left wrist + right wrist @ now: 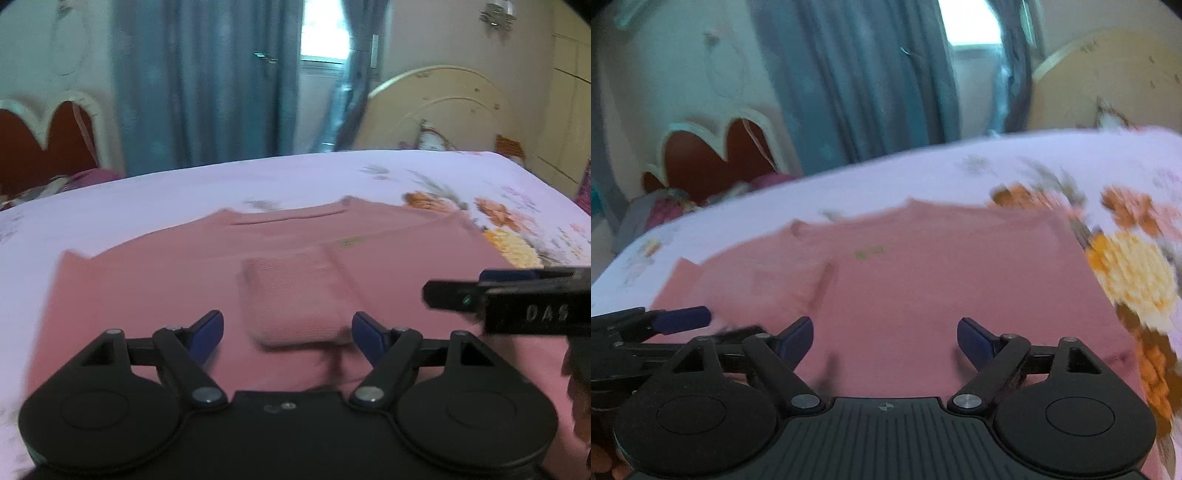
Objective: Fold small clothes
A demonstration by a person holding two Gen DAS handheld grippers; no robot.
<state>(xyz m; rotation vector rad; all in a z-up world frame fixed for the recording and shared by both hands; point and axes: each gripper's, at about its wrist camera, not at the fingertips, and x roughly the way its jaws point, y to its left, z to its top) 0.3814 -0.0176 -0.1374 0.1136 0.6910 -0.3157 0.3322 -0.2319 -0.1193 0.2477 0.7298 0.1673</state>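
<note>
- Pink top (207,266) lies spread flat on a bed w/ a white floral sheet (258,184), neckline toward the far edge.
- One sleeve (291,299) is folded inward across the body of the top, ribbed cuff nearest the camera, approx centre of the garment.
- Small green mark (870,252) on the chest, too blurred to read.
- Left gripper (287,332) hangs just over the near part of the top; blue pads (207,334) spread wide either side of the cuff, not pressing it, nothing held.
- Right gripper (885,338) sits beside it, also over the pink fabric; jaws wide apart, nothing between the pads.
- Each gripper's tip shows at the edge of the other's view.
- Beyond the bed: blue curtains (207,81), bright window (325,29), cream curved headboard (436,107) at right, red-and-white scalloped one (48,144) at left.
</note>
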